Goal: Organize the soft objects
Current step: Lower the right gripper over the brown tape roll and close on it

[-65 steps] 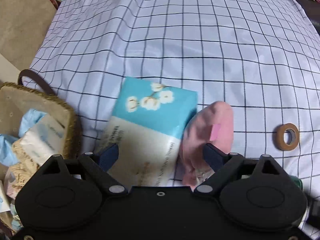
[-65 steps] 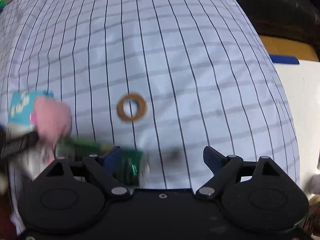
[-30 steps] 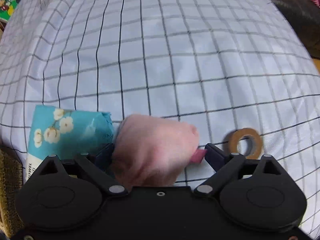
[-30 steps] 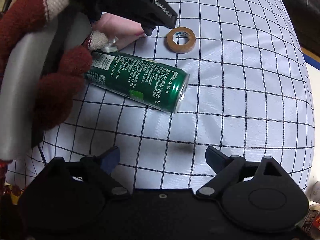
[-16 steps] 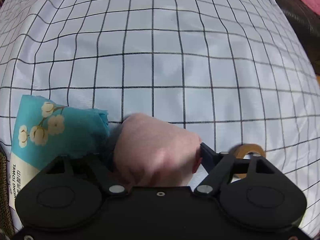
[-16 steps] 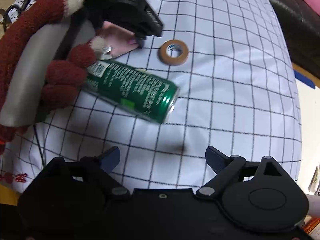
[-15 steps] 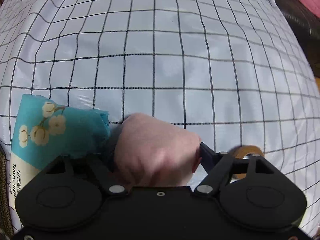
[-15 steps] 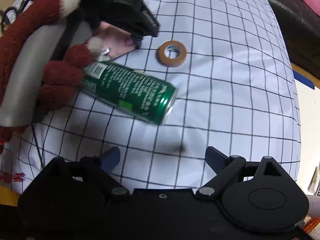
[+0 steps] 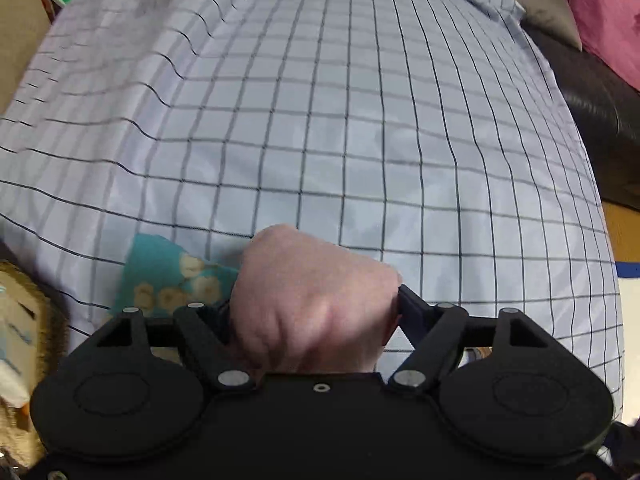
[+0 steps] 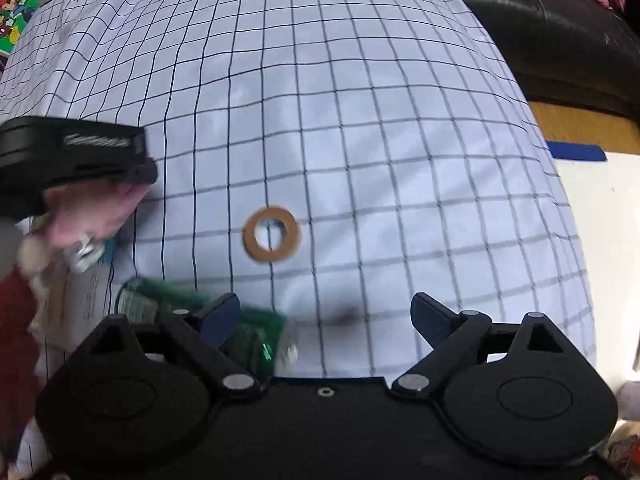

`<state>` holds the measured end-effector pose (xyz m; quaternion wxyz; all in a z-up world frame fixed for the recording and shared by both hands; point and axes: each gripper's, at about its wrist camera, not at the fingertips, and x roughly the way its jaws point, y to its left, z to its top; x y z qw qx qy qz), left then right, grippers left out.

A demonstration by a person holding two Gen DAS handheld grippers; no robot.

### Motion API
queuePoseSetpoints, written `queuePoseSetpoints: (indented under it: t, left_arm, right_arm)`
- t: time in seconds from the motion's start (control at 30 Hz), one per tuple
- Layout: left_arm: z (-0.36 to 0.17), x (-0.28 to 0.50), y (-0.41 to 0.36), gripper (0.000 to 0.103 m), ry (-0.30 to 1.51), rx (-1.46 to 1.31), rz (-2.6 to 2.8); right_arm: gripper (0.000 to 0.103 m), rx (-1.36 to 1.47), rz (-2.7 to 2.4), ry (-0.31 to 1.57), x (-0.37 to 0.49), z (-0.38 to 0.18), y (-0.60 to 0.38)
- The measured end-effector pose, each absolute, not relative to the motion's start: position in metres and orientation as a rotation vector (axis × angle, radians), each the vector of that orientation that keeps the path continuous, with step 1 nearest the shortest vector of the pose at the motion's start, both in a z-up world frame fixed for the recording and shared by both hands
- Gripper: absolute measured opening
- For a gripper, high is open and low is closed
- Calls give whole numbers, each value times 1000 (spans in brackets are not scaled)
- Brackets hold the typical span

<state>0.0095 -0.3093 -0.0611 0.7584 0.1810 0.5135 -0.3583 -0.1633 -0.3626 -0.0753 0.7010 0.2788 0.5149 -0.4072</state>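
My left gripper [image 9: 312,308] is shut on a soft pink cloth bundle [image 9: 316,300] and holds it above the checked sheet [image 9: 320,120]. The bundle also shows in the right wrist view [image 10: 96,208], under the left gripper's black body [image 10: 76,152]. A teal tissue pack with white flowers [image 9: 168,280] lies on the sheet just left of the bundle. My right gripper [image 10: 324,316] is open and empty above the sheet's near edge.
A woven basket [image 9: 24,320] holding soft packs stands at the left edge. A brown tape ring [image 10: 272,234] lies mid-sheet. A green can [image 10: 224,320] lies by my right gripper's left finger. A dark couch [image 10: 560,32] is at the right.
My left gripper has lifted the pink bundle and swung left, so the basket shows again. My right gripper moved forward and left, and the can now lies close to its left finger.
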Motion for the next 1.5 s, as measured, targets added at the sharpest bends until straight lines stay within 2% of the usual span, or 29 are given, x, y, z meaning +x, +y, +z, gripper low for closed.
queuePoseSetpoints:
  t: [0.2,0.4,0.47,0.5,0.53,0.67,0.97,1.07,1.13,1.17,1.23,1.27,1.5]
  left_arm:
    - [-44,18,-299,72,1081,353,-733]
    - [-52,27,-301,72,1088,362,-720]
    - [-56,22,-301,72,1097,368,-715]
    - [-56,21,-300,72,1099,370,-713]
    - [-57,20,-300,72,1099,371,-710]
    - [-57,20,-299,72,1102,370,-706]
    - [-54,17,-296,72,1095,371,-707]
    - [-51,18,-293,72,1089,365,-702]
    - [-49,18,-291,72,1082,366,-694]
    - [-48,18,-289,72,1079,365,-689]
    - [-46,17,-286,72,1080,363,-687]
    - [-45,16,-285,72,1083,360,-688]
    - [-38,10,-275,72,1081,360,-696]
  right_arm:
    - [89,597,-915,1151,-129,-111,-378]
    - [88,545,-910,1170,-113,-124,-380]
    - [91,556,-913,1193,-114,-133,-386]
    - [101,560,-896,1192,-114,-137,-389]
    - [103,561,-870,1192,-113,-139,-390]
    - [103,473,-860,1246,-106,-145,-382]
    - [103,492,-812,1307,-99,-151,-390]
    - [91,460,-808,1318,-99,-147,-391]
    - [72,454,-811,1314,-103,-141,-393]
    - [67,459,-820,1309,-106,-138,-395]
    - [43,470,-841,1299,-114,-132,-401]
    - [39,479,-850,1294,-118,-129,-404]
    - [39,614,-886,1251,-150,-117,-426]
